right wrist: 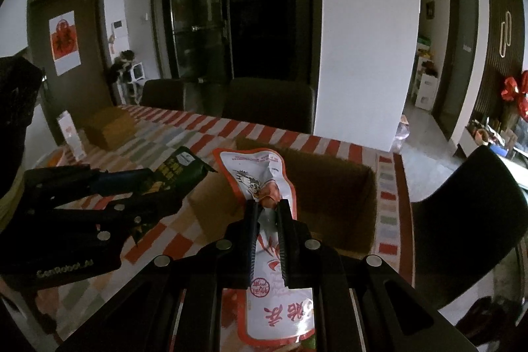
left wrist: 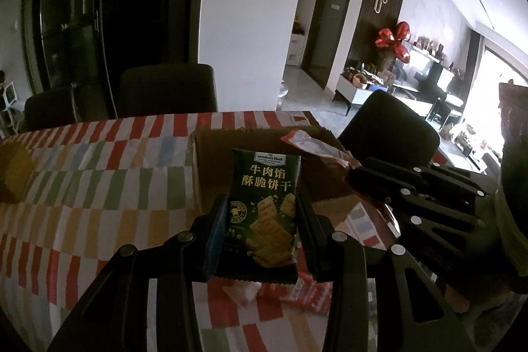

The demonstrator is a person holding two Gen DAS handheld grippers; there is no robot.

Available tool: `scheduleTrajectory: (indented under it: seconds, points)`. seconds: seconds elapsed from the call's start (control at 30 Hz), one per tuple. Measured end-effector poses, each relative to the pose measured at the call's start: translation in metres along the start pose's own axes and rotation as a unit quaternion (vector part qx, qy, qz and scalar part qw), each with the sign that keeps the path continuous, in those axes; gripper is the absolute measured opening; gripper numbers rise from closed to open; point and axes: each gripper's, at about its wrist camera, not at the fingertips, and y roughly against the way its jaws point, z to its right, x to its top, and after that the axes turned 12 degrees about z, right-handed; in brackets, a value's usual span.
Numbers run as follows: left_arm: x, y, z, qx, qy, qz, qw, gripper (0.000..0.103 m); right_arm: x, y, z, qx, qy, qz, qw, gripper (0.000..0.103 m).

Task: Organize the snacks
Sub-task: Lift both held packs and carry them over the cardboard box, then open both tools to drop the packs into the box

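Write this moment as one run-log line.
left hand-held gripper: shut on green packet | right hand-held gripper: shut on white pouch | both held by box, not dropped

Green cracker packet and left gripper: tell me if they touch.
Touching. The left wrist view shows the green cracker packet clamped between both pads of the left gripper, which press on its sides.

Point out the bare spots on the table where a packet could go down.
Bare tablecloth left of the cardboard box, up to the chairs. Crowded near the box front: left gripper holds the green cracker pack, right gripper the white-orange packet.
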Motion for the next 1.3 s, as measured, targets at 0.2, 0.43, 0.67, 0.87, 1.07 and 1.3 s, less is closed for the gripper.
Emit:
scheduleTrajectory:
  seconds: [0.2,0.43,0.67,0.87,1.07,1.3]
  points:
    - [0.014,-0.030,-0.004,0.002,-0.004,-0.009,1.0000,0.040,0.009,-0.025,0.014,-0.002,0.009,-0.010,1.000,0.013]
    - [0.015,-0.066,-0.014,0.004,0.005,-0.026,0.9996,0.040,0.009,-0.064,0.028,-0.001,0.030,-0.034,0.999,0.013]
    - [0.012,-0.098,-0.021,0.020,0.019,-0.043,0.9987,0.041,0.005,-0.093,0.039,-0.010,0.030,-0.050,0.998,0.013]
    - [0.011,-0.090,-0.017,0.032,0.015,-0.037,0.9987,0.051,0.005,-0.092,0.047,-0.021,0.016,-0.047,0.999,0.027]
    - [0.009,-0.065,-0.004,0.035,-0.009,-0.022,0.9991,0.055,0.003,-0.067,0.047,-0.010,-0.003,-0.034,0.999,0.032]
    - [0.000,-0.025,0.018,0.027,-0.029,-0.004,0.9992,0.057,-0.006,-0.024,0.039,-0.010,0.000,-0.018,1.000,0.038]
